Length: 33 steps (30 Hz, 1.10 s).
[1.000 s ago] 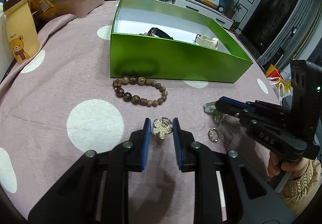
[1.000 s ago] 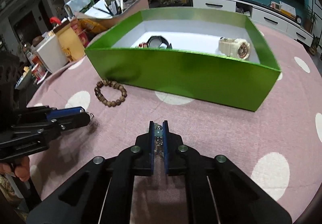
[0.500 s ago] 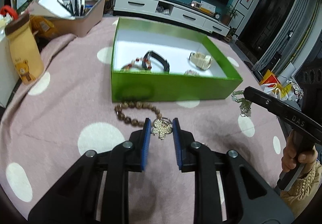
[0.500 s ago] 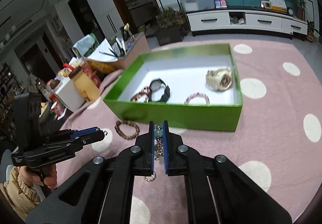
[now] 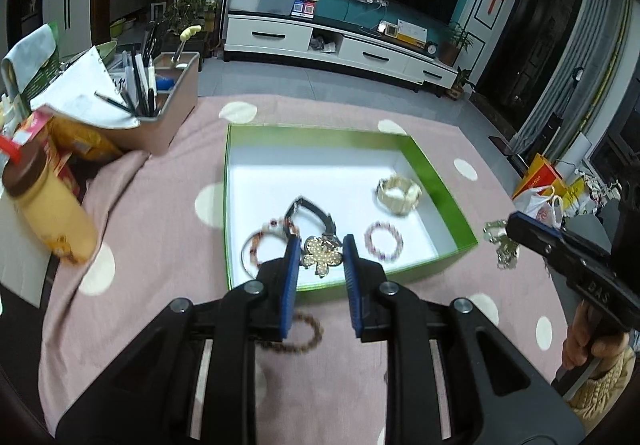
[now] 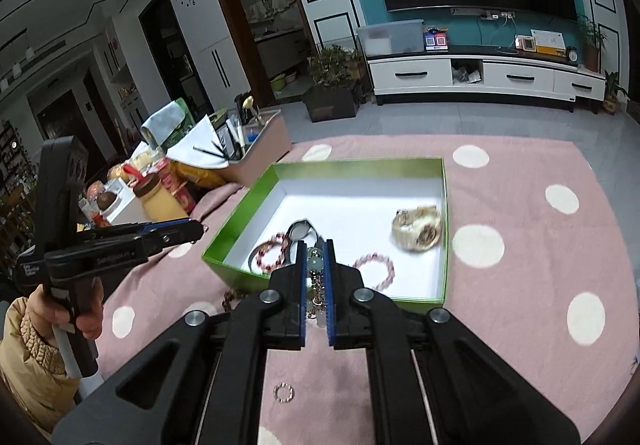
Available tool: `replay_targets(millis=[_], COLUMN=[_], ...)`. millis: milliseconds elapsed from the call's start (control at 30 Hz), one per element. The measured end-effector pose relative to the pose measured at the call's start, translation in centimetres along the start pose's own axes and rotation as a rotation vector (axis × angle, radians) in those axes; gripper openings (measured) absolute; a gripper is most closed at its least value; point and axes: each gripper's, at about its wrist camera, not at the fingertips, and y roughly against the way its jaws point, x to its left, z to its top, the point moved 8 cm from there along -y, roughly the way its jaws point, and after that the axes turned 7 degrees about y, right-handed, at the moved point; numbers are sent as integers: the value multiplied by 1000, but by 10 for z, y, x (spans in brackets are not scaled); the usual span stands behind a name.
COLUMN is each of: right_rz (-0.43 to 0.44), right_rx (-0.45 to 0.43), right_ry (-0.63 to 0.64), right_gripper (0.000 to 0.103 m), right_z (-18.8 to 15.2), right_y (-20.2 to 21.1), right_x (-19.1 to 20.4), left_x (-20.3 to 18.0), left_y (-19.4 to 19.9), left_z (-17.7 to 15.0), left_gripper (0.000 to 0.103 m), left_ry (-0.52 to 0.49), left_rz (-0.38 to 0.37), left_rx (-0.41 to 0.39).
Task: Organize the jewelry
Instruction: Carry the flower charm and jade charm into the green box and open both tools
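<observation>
My left gripper [image 5: 320, 257] is shut on a gold flower brooch [image 5: 322, 256] and holds it high over the near edge of the green box [image 5: 440, 173]. My right gripper [image 6: 315, 265] is shut on a pendant with a pale green bead [image 6: 315, 265], held above the box's near wall [image 6: 224, 269]. The box holds a cream watch [image 6: 418, 231], a black watch [image 5: 316, 211], a pink bead bracelet [image 6: 374, 269] and a red bead bracelet [image 6: 270, 255]. A brown wooden bead bracelet [image 5: 304, 337] and a small ring [image 6: 283, 392] lie on the pink dotted cloth.
A tan organiser with pens and papers [image 5: 160, 105] stands at the back left. A yellow bottle with a brown cap [image 5: 48, 205] and snack packets sit at the left edge. The right gripper also shows in the left wrist view [image 5: 508, 225].
Both grippers have risen well above the table with their jewelry and moved toward the box. The brooch and the pendant have left the cloth; the box's inside is now seen from above.
</observation>
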Motion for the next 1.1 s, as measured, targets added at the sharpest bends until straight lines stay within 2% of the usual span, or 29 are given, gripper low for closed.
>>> replay_targets(millis=[233,433,800,1100], right_rz=[0,24,29,8], right_rx=[3,32,127,183], right_ry=[-23,-80,-145,-152], right_gripper=[7,7,7,7], right_z=[22,31,21,9], right_y=[-15,-38,-92,-127], right_x=[-12,-24,-41,-48], left_x=[4,11,30,39], left_y=[-28,-59,-117,-146], left_z=[33,53,60,53], left_gripper=[21,21,21,22], left_ry=[49,73,84,75], left_rz=[-11,12,109,152], left_rx=[48,100,168,203])
